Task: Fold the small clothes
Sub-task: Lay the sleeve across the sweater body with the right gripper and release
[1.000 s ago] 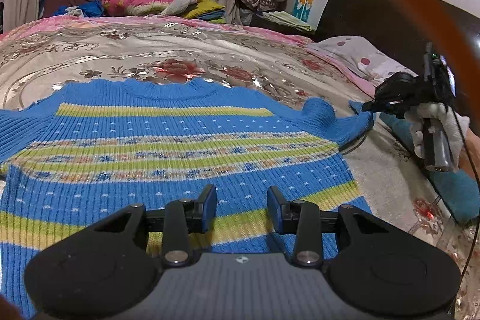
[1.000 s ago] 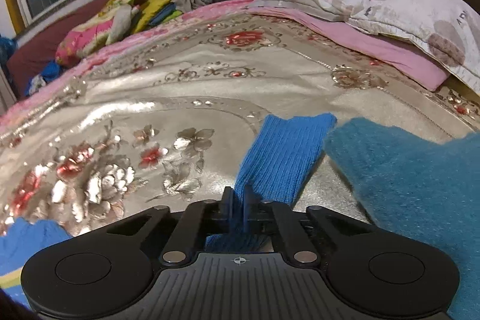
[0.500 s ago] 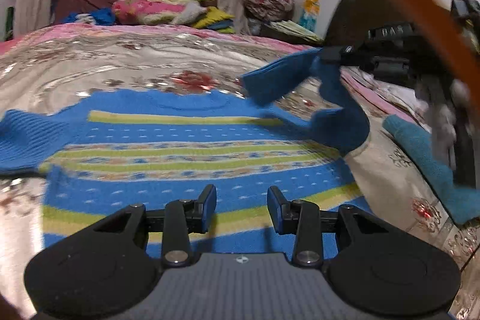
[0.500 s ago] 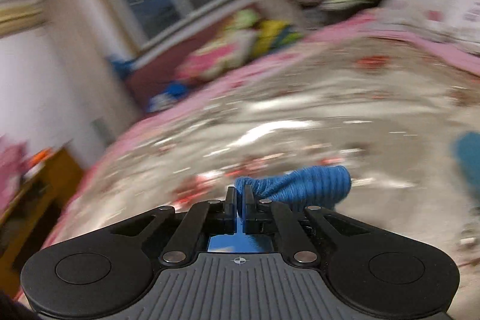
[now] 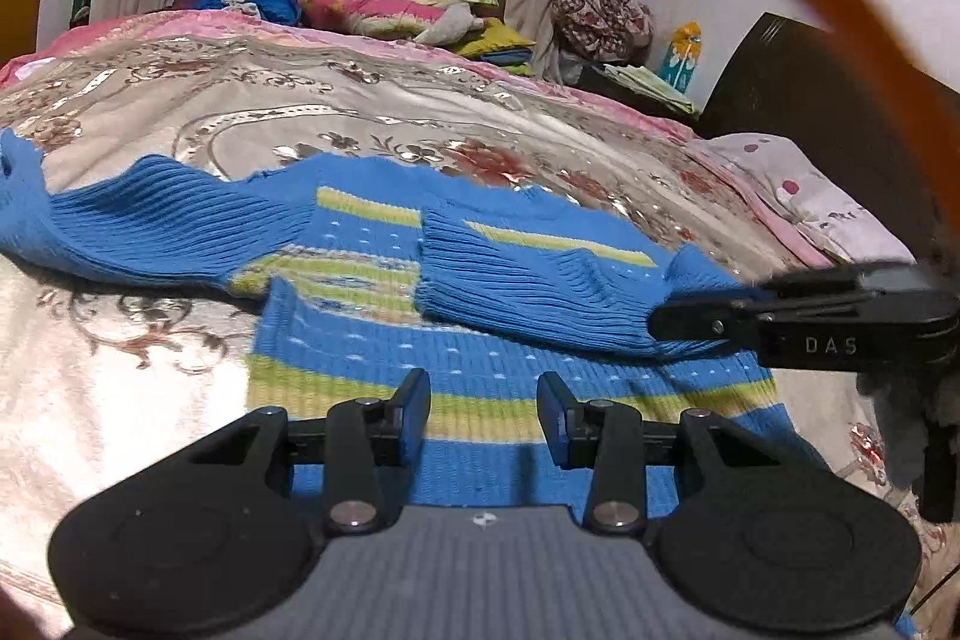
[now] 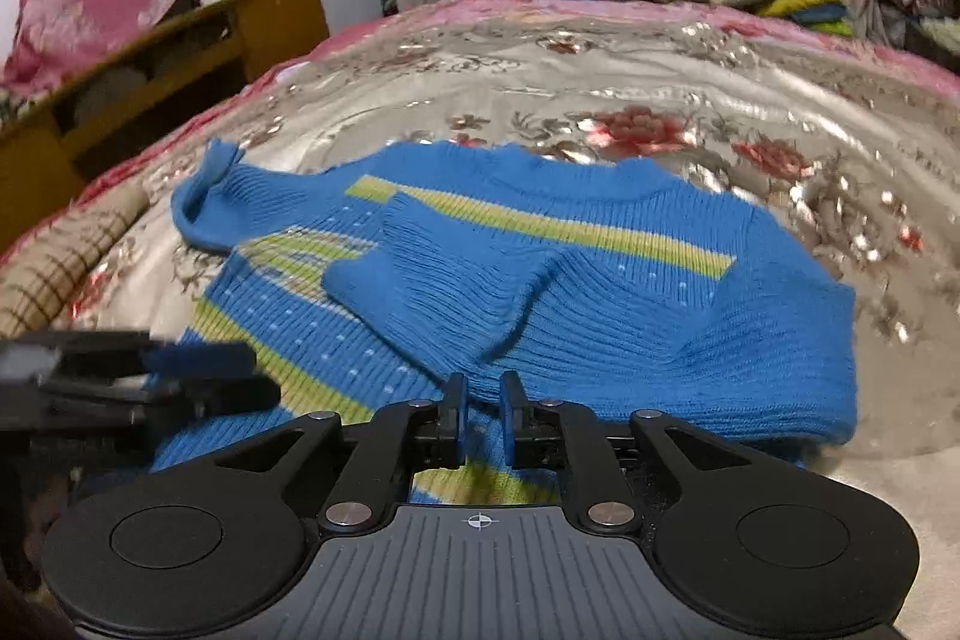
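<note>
A blue knit sweater [image 5: 372,352] with yellow-green stripes lies flat on the bed; it also shows in the right wrist view [image 6: 630,280]. Its right sleeve [image 5: 528,292] is folded across the chest, also seen in the right wrist view [image 6: 432,292]. The other sleeve [image 5: 150,226] stretches out to the left. My left gripper [image 5: 483,409] is open and empty over the hem. My right gripper [image 6: 480,415] has its jaws slightly apart just off the folded sleeve's fold edge, holding nothing; it shows from the side in the left wrist view [image 5: 672,325].
The bed has a shiny floral bedspread [image 5: 300,100]. Pillows [image 5: 804,196] lie at the right by a dark headboard. Piled bedding [image 5: 390,4] sits beyond the bed under the window. A wooden cabinet [image 6: 150,58] stands to the left in the right wrist view.
My right gripper carried the right sleeve up and over onto the sweater's chest, then opened and let it go. My left gripper stayed open over the hem.
</note>
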`<act>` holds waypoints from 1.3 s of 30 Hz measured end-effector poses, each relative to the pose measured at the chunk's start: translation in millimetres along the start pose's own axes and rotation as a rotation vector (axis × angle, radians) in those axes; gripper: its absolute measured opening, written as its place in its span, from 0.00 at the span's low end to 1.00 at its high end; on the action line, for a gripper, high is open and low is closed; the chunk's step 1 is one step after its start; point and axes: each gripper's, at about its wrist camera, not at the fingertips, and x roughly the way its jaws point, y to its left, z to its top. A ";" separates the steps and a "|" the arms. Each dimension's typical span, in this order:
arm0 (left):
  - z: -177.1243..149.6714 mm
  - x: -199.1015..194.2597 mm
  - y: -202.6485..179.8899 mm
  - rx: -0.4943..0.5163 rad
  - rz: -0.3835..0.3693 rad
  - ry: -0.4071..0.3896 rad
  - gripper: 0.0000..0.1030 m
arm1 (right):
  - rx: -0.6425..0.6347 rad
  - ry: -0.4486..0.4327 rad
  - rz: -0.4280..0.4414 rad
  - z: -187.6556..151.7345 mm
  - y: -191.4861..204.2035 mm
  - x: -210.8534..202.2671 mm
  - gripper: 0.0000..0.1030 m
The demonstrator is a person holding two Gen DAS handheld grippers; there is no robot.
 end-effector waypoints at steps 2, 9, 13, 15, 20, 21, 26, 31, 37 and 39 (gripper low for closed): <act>0.2 -1.2 4.5 -0.009 0.001 0.002 0.43 | -0.070 -0.025 -0.010 5.5 12.0 -1.3 0.21; 3.4 -8.2 12.6 0.005 0.006 -0.018 0.44 | -0.229 -0.007 -0.006 16.6 56.3 39.6 0.33; 2.6 -5.8 16.2 0.011 0.000 -0.005 0.44 | -0.253 0.026 -0.054 17.5 62.2 69.1 0.33; 2.4 -5.0 17.2 0.007 -0.001 -0.002 0.44 | -0.213 0.022 -0.061 20.5 58.1 74.9 0.28; 2.6 -3.3 21.8 -0.006 0.000 0.002 0.44 | -0.097 -0.017 -0.056 35.2 51.9 73.2 0.10; 3.0 -3.2 22.1 -0.006 0.000 0.002 0.44 | -0.090 -0.031 -0.054 38.2 54.2 72.8 0.10; 2.4 -2.3 22.4 -0.003 0.001 0.004 0.44 | -0.080 -0.089 0.006 51.9 72.7 75.4 0.10; 3.4 -3.7 23.5 -0.006 0.002 0.001 0.44 | -0.132 -0.035 0.046 51.7 91.6 91.0 0.14; 8.8 -1.2 22.6 -0.009 0.005 -0.016 0.44 | -0.041 -0.008 0.087 44.2 76.2 84.9 0.19; 11.0 0.0 21.3 -0.001 0.006 -0.026 0.44 | 0.018 -0.038 0.100 42.6 64.0 70.1 0.19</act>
